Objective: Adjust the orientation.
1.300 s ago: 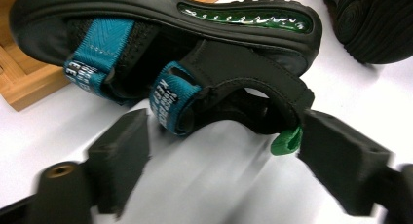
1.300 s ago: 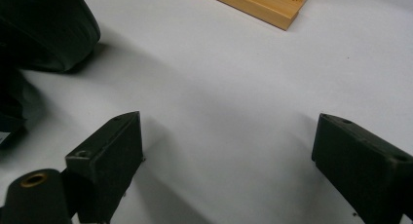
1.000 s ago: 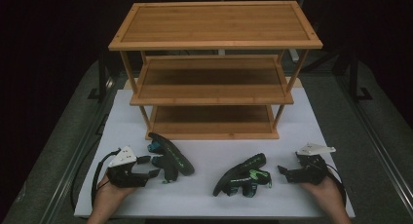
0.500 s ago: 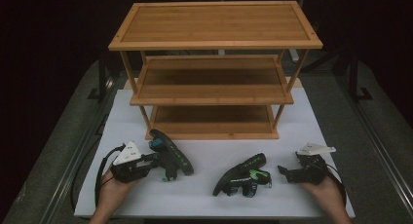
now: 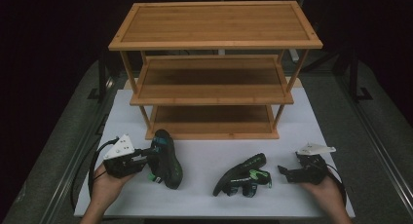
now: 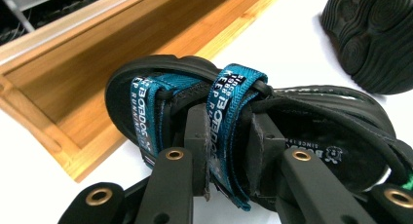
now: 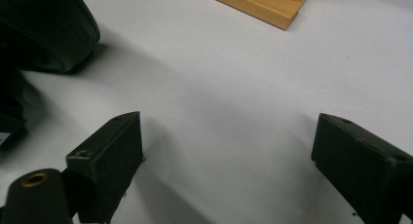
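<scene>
Three-tier bamboo shoe rack (image 5: 214, 44) with slatted wooden shelves, standing at the far middle of a white rectangular table mat (image 5: 204, 160); all three shelves bare. Near left of the mat, just in front of the rack's bottom shelf: a black sport sandal with teal webbing straps (image 5: 165, 158), printed with white lettering, lying with its upper side toward the left gripper (image 5: 148, 158). In the left gripper view, that gripper's two black jaws are closed together on one teal strap (image 6: 229, 117) of the sandal, one jaw on each side of the webbing and both touching it; the sandal's black footbed and a second teal strap lie just beyond, with the rack's bottom shelf edge (image 6: 97, 87) behind it. The left hand (image 5: 104, 185) holds this gripper from the near left, a black cable looping beside it. Near middle of the mat, well apart from the first: a second black sandal with green accents (image 5: 241, 175), tipped on its side so the treaded sole shows; the left gripper view shows that sole (image 6: 375, 39) at far right. Near right: the right gripper (image 5: 287, 173), held by the right hand (image 5: 324, 190), just beside the second sandal without touching it. In the right gripper view its jaws stand wide apart over bare white mat, with nothing between them.
</scene>
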`<move>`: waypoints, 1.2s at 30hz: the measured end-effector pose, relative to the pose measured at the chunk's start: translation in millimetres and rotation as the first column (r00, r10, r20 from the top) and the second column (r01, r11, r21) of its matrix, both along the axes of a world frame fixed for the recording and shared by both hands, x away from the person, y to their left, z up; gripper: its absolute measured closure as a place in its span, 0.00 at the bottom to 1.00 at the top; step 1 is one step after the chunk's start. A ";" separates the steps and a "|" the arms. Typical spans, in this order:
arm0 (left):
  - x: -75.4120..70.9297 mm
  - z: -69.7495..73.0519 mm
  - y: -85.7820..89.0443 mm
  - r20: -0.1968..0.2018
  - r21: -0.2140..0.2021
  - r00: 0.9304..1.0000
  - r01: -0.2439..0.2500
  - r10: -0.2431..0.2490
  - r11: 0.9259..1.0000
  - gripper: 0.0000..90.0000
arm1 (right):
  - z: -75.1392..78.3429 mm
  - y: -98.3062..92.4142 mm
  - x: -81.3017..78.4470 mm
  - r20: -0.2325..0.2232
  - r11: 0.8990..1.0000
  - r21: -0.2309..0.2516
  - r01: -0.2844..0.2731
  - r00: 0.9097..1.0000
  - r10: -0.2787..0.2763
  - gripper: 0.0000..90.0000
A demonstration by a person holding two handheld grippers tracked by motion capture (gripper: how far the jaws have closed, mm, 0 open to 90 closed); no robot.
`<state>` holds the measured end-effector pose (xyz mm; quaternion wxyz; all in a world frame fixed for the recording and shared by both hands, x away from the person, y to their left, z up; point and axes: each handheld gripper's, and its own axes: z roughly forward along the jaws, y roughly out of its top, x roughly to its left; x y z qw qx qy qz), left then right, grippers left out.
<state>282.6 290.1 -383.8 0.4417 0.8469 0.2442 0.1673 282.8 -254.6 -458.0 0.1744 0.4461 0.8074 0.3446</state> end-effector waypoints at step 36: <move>40.5 -11.6 -100.6 -0.051 0.077 0.967 0.252 -0.249 0.965 0.83 | 0.0 -0.1 -0.1 0.000 1.000 0.001 0.001 1.000 -0.001 0.12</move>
